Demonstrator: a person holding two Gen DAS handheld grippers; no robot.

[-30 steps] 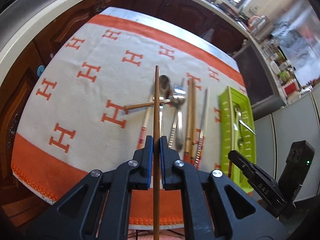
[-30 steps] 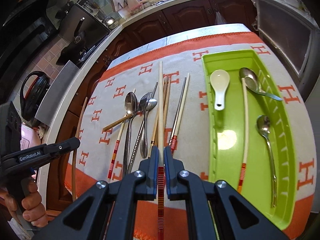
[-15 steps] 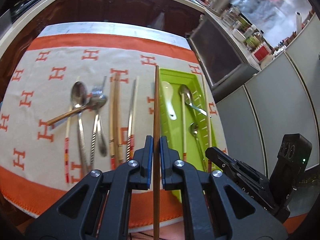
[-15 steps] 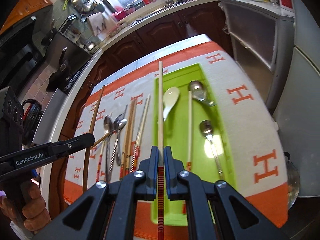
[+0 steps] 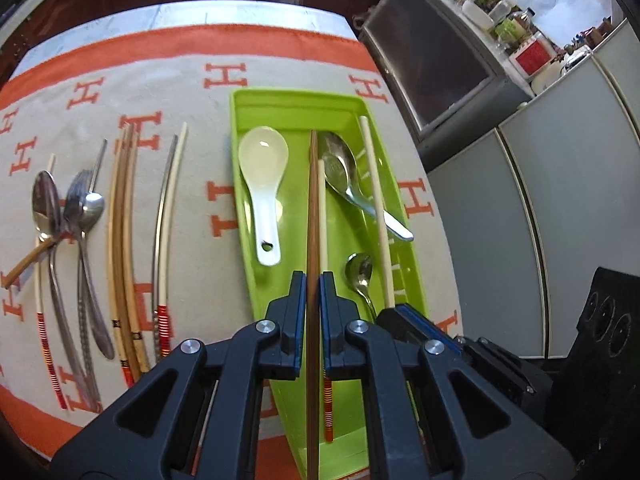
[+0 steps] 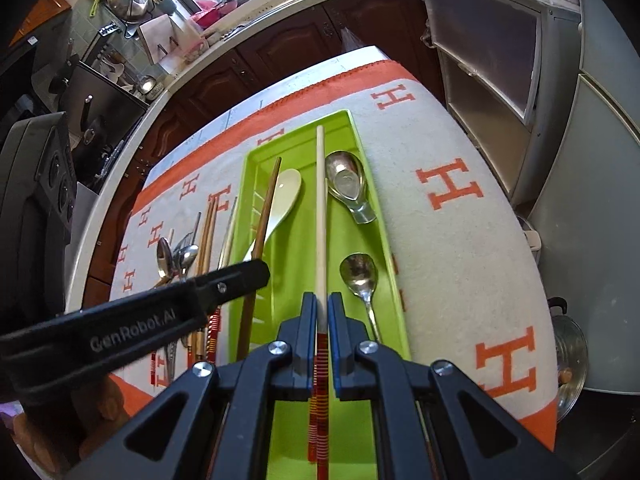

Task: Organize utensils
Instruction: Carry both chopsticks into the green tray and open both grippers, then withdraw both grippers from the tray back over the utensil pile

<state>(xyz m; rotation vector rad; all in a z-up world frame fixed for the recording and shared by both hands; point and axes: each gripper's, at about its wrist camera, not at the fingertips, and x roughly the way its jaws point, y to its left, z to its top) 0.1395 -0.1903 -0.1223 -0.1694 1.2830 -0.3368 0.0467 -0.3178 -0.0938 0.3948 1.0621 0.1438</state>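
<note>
My left gripper [image 5: 313, 280] is shut on a brown wooden chopstick [image 5: 313, 200], held lengthwise above the green tray [image 5: 296, 94]. My right gripper [image 6: 321, 300] is shut on a cream chopstick [image 6: 320, 200] with a red-striped end, also lengthwise over the tray [image 6: 296, 130]. In the right wrist view the left gripper [image 6: 240, 276] and its brown chopstick [image 6: 266, 208] hang just to the left. The tray holds a white ceramic spoon [image 5: 264, 168], a large metal spoon [image 5: 340, 168], a small metal spoon [image 5: 360, 272] and another cream chopstick [image 5: 322, 216].
On the orange-and-cream H-patterned cloth [image 5: 200, 92] left of the tray lie metal spoons [image 5: 48, 200], a fork, bamboo chopsticks [image 5: 120, 220] and a cream chopstick [image 5: 168, 208]. Grey cabinets [image 5: 500, 200] stand close beyond the table's right edge. A person's hand holds the left gripper.
Both grippers have swung right, from above the loose utensils to above the green tray, each still holding its chopstick. They now sit closer together and lower.
</note>
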